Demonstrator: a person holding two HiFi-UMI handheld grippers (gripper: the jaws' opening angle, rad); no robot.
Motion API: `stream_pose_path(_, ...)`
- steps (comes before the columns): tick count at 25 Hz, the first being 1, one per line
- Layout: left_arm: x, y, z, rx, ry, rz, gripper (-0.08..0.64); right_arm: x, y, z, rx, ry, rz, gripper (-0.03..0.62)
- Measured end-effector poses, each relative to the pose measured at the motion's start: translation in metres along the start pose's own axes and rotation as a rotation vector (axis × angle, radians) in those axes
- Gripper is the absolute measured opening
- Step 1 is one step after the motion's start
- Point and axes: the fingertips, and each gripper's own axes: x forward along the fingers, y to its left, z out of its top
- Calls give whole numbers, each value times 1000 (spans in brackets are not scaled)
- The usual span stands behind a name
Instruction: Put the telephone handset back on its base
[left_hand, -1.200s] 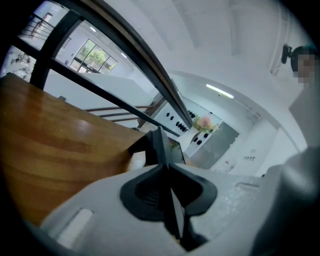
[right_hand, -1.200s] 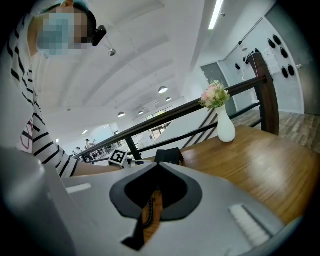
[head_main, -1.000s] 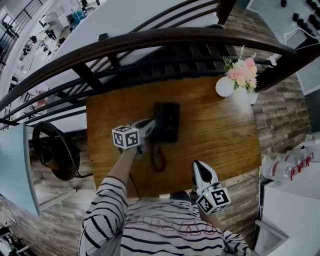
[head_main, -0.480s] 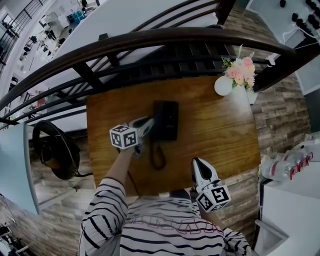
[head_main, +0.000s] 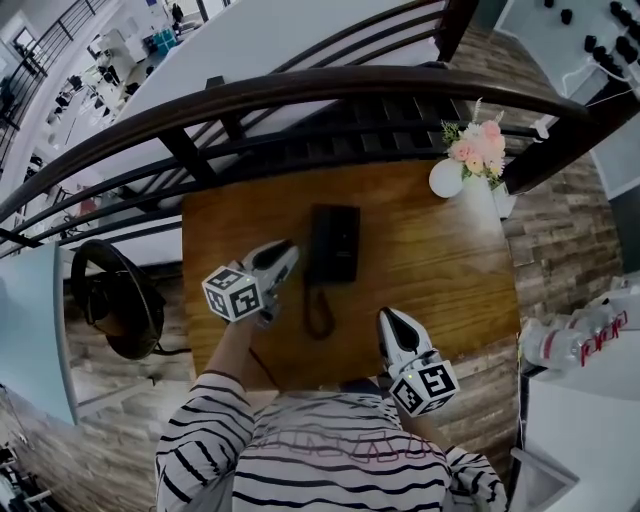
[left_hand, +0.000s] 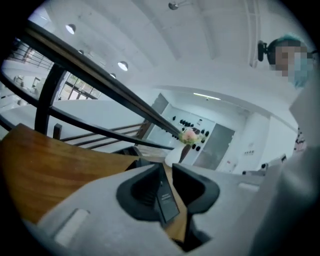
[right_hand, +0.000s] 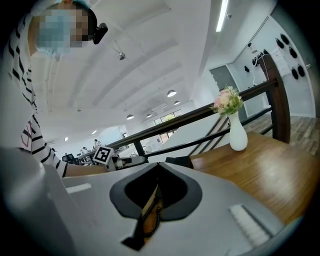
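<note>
The black telephone (head_main: 334, 243) sits mid-table on the wooden table (head_main: 440, 270). Its handset lies along the left side of the base, and the coiled cord (head_main: 318, 312) trails toward me. My left gripper (head_main: 287, 252) hovers just left of the phone and clear of it. Its jaws have just been opening, and in the left gripper view the left gripper (left_hand: 167, 169) has only wood showing in the gap. My right gripper (head_main: 388, 320) rests near the table's front edge, its jaws together and empty. In the right gripper view (right_hand: 158, 172) the cord shows past its jaws.
A white vase of pink flowers (head_main: 452, 172) stands at the table's far right corner. A dark curved railing (head_main: 300, 85) runs behind the table. A dark round object (head_main: 110, 300) sits on the floor to the left. White equipment (head_main: 580, 335) lies at the right.
My left gripper has pulled away from the phone's left side, back toward me and upward, leaving the handset on the base. The right gripper has hardly shifted.
</note>
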Motion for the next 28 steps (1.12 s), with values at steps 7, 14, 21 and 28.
stream_pose_path(7,-33,-38,20,71,-64,5,75,-2,12,10,-7,-12,26,0)
stream_pose_path(14,-59,-67,31,155,-106,19,49,0,22,16,-23,-30,45,0)
stream_pose_path(21,-77,-96,31,214,-125,37,13,-6,26,20,-33,-37,55,0)
stream_pose_path(28,-93,-113,28,269,-138,85,3,-10,31,18,-43,-30,68,0)
